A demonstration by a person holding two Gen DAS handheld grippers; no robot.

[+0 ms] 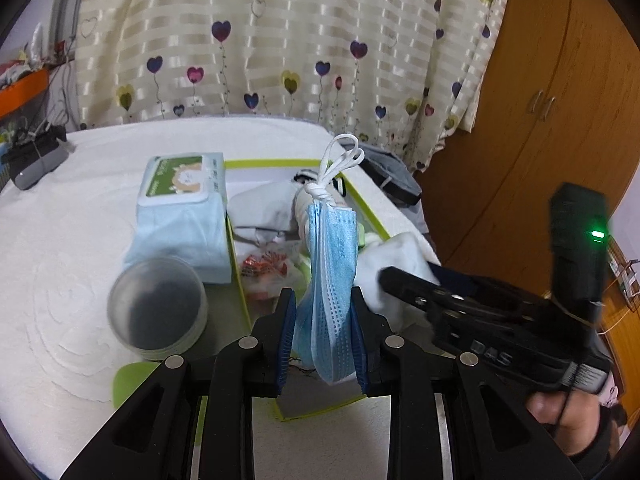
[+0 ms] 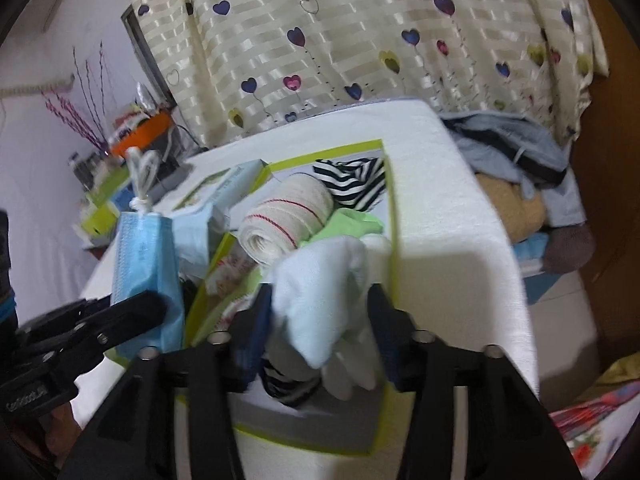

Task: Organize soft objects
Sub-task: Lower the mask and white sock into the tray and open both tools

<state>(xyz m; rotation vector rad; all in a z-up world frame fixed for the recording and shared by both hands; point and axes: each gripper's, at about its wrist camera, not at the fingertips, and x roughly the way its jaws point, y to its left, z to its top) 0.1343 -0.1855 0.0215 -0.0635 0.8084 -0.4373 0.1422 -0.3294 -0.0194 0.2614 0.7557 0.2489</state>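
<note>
My left gripper is shut on a stack of blue face masks with knotted white ear loops, held upright over the green-rimmed box. The masks also show in the right wrist view. My right gripper is shut on a white cloth just above the same box; the cloth also shows in the left wrist view. The box holds a rolled cream bandage, a striped black-and-white cloth, a green cloth and a red-printed packet.
A pack of wet wipes and a clear round lid lie left of the box on the white table. Clothes pile up to the right of the table. A curtain hangs behind. A wooden wardrobe stands right.
</note>
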